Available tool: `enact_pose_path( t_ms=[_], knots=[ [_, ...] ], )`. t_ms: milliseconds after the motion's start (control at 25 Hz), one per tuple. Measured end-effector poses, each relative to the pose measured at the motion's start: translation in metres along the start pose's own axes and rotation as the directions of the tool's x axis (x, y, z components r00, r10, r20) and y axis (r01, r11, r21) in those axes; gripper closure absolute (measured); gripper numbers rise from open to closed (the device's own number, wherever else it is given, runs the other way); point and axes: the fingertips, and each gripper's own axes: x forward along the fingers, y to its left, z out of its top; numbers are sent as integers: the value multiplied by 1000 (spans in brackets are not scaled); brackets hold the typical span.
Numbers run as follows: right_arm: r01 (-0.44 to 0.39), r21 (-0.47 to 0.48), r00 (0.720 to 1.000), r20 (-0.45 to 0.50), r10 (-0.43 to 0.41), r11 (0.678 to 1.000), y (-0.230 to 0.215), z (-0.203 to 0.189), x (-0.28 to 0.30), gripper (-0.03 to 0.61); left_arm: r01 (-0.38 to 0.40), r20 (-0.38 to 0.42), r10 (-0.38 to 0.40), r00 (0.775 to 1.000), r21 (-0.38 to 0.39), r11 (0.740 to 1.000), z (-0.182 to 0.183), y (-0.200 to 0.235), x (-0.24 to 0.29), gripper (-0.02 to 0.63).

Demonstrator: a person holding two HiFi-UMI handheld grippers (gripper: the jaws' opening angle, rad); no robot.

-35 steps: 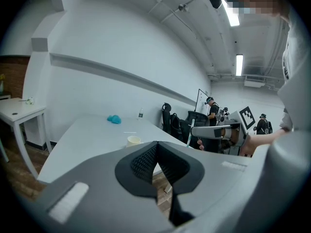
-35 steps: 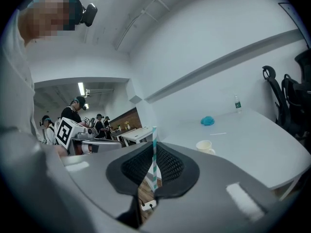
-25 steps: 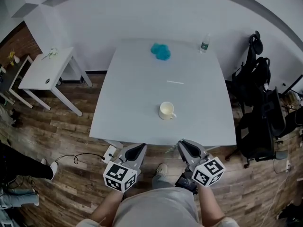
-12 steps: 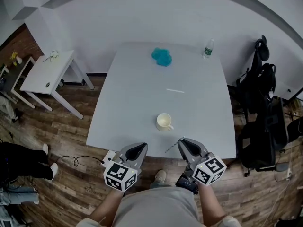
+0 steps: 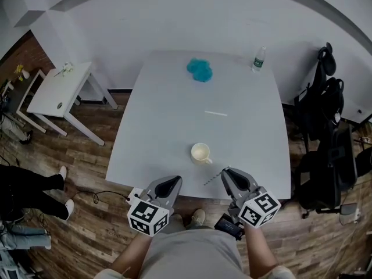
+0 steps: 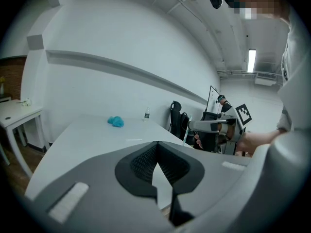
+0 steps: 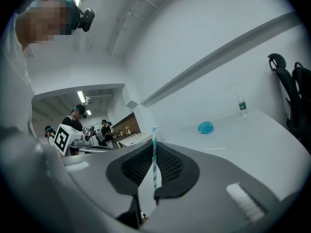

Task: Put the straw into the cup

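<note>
One straw [image 7: 154, 141], pinched in right hand-held gripper [image 7: 153, 165]

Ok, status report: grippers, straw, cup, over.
Left gripper shut, empty. Right gripper shut on striped straw. Cup upright on table. Nothing between straw and cup.

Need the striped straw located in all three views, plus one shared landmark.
Head view: striped straw, bottom centre, angled out from the right gripper.
Left gripper view: straw is a thin line right of centre, at that gripper.
Right gripper view: straw upright at centre, between the jaws.
Shared landmark: blue clump, far end of the table.
</note>
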Motion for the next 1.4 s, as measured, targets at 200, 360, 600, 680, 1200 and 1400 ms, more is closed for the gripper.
enact_pose_path(
  t_ms=[200,360,600,680,1200,1400],
  knots=[
    [20,9,999,25,-20,1000,-3,8,0,548,14,-3,-14,1000,8,1000,3,4,3,595],
    [52,21,998,42,-53,998,-6,14,4,548,45,-16,-45,999,7,999,3,9,7,595],
    [113,30,991,65,-115,993,-17,26,7,548,76,-16,-75,997,20,997,13,23,17,595],
    [126,25,990,67,-127,992,-19,28,10,548,81,-13,-80,997,16,997,14,29,19,595],
    [185,29,980,62,-187,982,-42,37,40,548,104,-13,-104,994,-10,995,20,62,40,595],
    [192,35,980,49,-194,981,-53,39,52,548,111,-21,-111,994,-14,994,23,71,52,595]
  ],
)
